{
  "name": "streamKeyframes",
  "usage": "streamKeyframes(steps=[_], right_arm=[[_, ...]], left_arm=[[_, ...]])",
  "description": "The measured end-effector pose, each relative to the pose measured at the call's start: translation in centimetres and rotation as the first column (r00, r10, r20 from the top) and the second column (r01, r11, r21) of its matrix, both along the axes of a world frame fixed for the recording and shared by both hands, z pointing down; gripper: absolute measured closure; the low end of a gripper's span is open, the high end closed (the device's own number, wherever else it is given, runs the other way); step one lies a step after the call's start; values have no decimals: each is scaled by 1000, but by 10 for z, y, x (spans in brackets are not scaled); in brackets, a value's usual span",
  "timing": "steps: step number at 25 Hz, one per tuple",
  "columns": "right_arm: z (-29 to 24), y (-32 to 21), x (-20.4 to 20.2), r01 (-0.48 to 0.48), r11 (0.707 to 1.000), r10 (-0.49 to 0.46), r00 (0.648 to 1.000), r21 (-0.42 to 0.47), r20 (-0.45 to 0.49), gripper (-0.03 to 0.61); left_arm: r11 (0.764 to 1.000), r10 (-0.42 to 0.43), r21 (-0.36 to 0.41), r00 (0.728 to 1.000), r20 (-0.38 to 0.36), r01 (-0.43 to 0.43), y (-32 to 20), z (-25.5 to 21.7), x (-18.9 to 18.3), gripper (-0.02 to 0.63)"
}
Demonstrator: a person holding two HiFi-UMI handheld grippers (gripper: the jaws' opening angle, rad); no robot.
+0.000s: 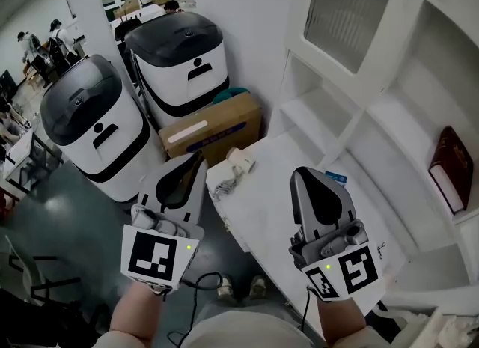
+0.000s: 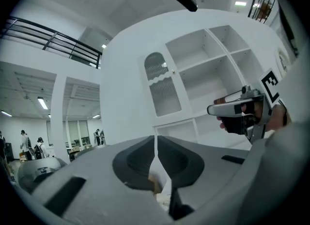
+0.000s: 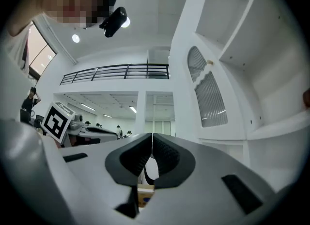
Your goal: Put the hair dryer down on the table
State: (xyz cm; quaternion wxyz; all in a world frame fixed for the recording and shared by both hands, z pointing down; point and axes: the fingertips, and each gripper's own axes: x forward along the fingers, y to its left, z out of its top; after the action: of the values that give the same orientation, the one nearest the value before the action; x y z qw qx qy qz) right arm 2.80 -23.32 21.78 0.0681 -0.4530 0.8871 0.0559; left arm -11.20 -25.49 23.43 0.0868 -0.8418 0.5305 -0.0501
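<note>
The hair dryer (image 1: 239, 162), pale cream, lies on the white table (image 1: 284, 219) near its far corner, its cord (image 1: 223, 186) bunched beside it. No gripper touches it. My left gripper (image 1: 197, 159) is held up over the floor to the left of the table, jaws shut and empty; in its own view the pads (image 2: 155, 146) meet with nothing between them. Over the table hangs my right gripper (image 1: 300, 174), also shut and empty, its pads (image 3: 152, 144) closed together. Each gripper shows in the other's view: the right gripper (image 2: 242, 110) and the left gripper (image 3: 72, 125).
Two white machines with dark lids (image 1: 90, 118) (image 1: 183, 55) stand on the floor at left, a cardboard box (image 1: 213, 129) between them and the table. A white shelf cabinet (image 1: 389, 92) rises at right, holding a dark red book (image 1: 451, 167). A small blue item (image 1: 336, 177) lies on the table.
</note>
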Motion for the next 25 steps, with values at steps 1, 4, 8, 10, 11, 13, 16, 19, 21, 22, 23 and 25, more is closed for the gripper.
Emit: streamKeyframes(steps=[1,4,8,10,11,13,16,19,21,22,23,25], right_arm=[[-8,8,-2,8,1000,-8,1000,21,-4,557],[-23,30,-7,33,997,-31,999,65,-26,558],[-20,52,-8,50,996,-46,997,80,-54,557],[-10,56,-7,53,996,-49,997,65,-57,557],[-4,57,-6,47,997,-43,997,59,-65,557],[12,59,-3,11,998,-2,992,69,-123,557],[36,64,-4,-15,998,28,977,62,-212,557],[51,67,-7,3,1000,-2,982,3,-189,557],[50,68,-9,3,1000,-3,985,5,-174,557],[48,68,-9,5,1000,-3,986,10,-166,557],[46,68,-10,8,1000,-6,987,13,-158,557],[46,68,-10,19,1000,-18,989,5,-150,557]], left_arm=[[1000,4,10,1000,-15,-4,9,-4,-1,583],[998,21,56,997,-69,-17,38,-17,-4,588],[995,22,96,995,-99,-12,71,-15,-5,598],[996,15,90,995,-103,-6,81,-6,-6,599],[996,13,85,995,-103,-4,83,0,-6,600],[996,5,84,994,-111,4,84,11,-9,600],[995,-19,96,994,-112,30,88,20,-12,600],[993,-29,106,993,-113,41,90,22,-13,600],[995,-28,94,993,-115,39,91,22,-12,600],[996,-28,81,993,-115,38,91,23,-11,600],[997,-28,72,993,-114,37,91,24,-10,600],[996,-28,84,993,-111,37,90,23,-9,600]])
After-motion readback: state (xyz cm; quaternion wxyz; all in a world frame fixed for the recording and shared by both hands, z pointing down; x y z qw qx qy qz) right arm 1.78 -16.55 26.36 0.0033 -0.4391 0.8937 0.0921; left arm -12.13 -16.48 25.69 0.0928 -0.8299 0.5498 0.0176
